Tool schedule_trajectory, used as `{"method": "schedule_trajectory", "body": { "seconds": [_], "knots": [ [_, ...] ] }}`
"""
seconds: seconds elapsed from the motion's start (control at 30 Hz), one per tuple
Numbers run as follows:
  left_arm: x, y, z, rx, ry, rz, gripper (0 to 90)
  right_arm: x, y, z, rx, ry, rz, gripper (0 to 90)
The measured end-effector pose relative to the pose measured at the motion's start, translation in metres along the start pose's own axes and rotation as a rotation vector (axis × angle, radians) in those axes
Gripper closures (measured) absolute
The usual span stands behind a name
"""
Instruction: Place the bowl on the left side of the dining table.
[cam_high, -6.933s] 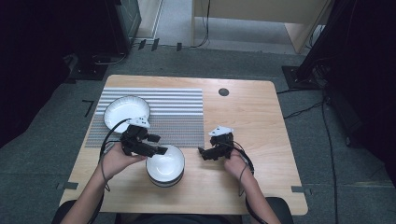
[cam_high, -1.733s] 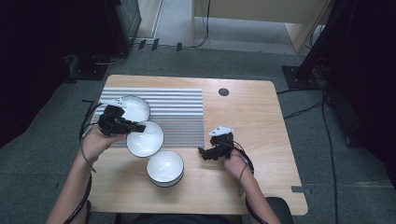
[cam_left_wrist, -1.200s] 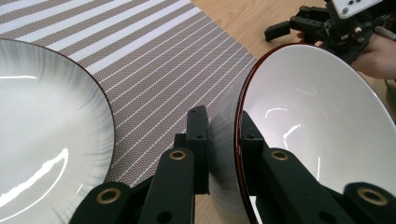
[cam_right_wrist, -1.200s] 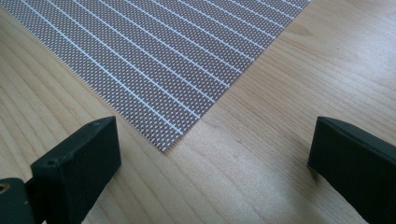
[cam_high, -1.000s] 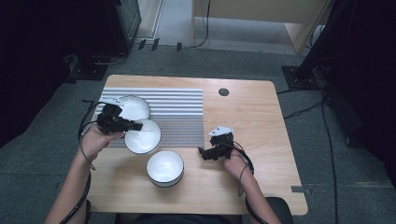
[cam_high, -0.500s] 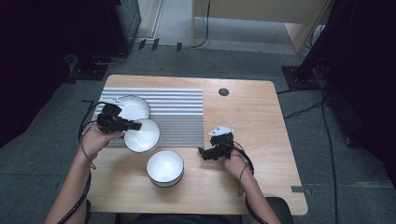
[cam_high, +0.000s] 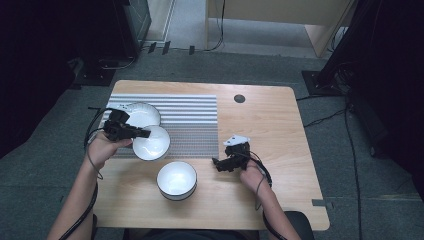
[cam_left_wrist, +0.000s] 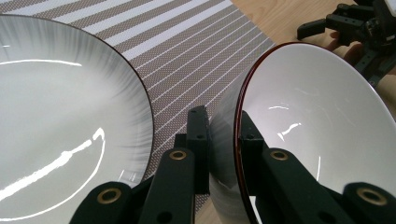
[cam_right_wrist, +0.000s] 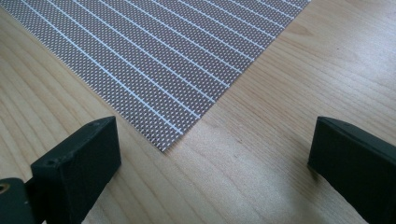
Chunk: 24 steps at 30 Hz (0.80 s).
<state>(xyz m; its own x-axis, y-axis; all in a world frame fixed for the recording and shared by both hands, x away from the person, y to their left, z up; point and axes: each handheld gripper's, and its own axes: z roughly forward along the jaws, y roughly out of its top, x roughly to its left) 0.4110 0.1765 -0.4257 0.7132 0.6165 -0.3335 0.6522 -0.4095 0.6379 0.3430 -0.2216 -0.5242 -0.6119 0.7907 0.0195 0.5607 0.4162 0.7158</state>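
1. Where the high view looks down on the pale wooden table (cam_high: 270, 130), the left gripper (cam_high: 131, 132) holds a small white ceramic bowl with a dark red rim (cam_high: 151, 143) by its edge, at the near left of the grey striped woven placemat (cam_high: 190, 120), just beside a wide white glazed plate (cam_high: 141, 114). A deeper white bowl (cam_high: 176, 180) sits on bare wood nearer the person. The right gripper (cam_high: 225, 163) rests low by the mat's near right corner.
2. In the left gripper view, the jaws pinch the small bowl's (cam_left_wrist: 308, 126) wall, one inside and one outside; the bowl is tilted up on edge, close to the plate (cam_left_wrist: 60, 112).
3. In the right gripper view, the jaws stand spread with nothing between them, over the mat's corner (cam_right_wrist: 163, 70).
4. The step in hand looks like carrying the bowl toward the plate; the next move calls for levelling it, lowering it gently and then releasing.
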Motion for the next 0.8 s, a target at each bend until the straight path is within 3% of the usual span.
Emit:
{"method": "schedule_trajectory", "body": {
  "seconds": [0.8],
  "knots": [
    [0.019,0.006,0.004,0.001,0.025,-0.012,80.8,0.0,0.0,0.0,-0.001,0.0,0.001,1.6]
  ]
}}
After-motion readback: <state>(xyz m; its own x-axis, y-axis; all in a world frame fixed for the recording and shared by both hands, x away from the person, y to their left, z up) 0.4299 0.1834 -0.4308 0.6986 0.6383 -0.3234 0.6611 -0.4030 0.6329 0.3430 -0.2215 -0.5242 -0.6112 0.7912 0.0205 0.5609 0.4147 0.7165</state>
